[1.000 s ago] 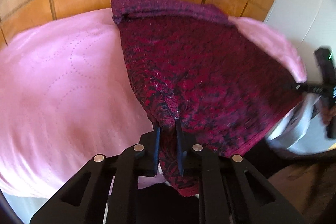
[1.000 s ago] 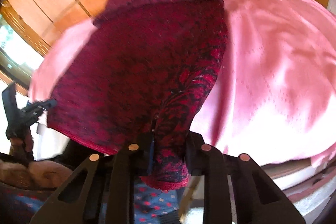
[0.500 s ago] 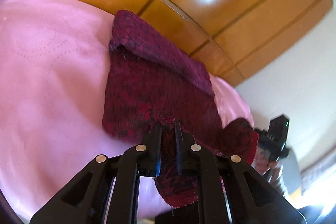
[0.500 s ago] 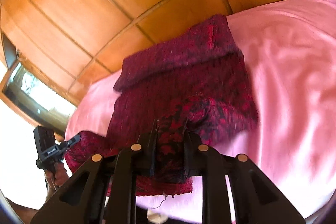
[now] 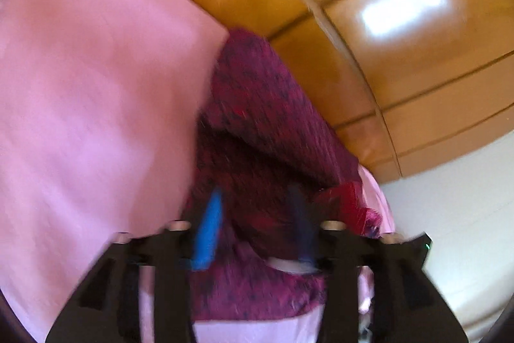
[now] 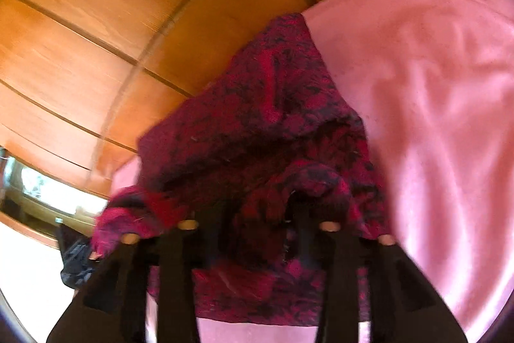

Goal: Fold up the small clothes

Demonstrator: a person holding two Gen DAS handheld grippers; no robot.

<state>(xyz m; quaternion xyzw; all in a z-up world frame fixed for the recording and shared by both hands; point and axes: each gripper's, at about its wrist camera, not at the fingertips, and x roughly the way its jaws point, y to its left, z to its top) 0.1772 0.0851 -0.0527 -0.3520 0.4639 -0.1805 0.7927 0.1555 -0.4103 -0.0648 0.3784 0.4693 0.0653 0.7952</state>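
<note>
Releasing seemed under way: the left gripper (image 5: pixel 253 221) and right gripper (image 6: pixel 253 230) had just been opening and stood spread over the maroon knit garment (image 6: pixel 257 124), pads off the cloth. The garment lay doubled on the pink bedspread (image 5: pixel 90 105); further folds probably remained. Beyond the garment stood the wooden panelling (image 6: pixel 96 21), nothing obstructing.

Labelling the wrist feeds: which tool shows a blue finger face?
The left tool: one finger has a bright blue inner face; the right tool's fingers look all dark. Both tools' jaws have just been opening, the maroon garment loose between them.
</note>
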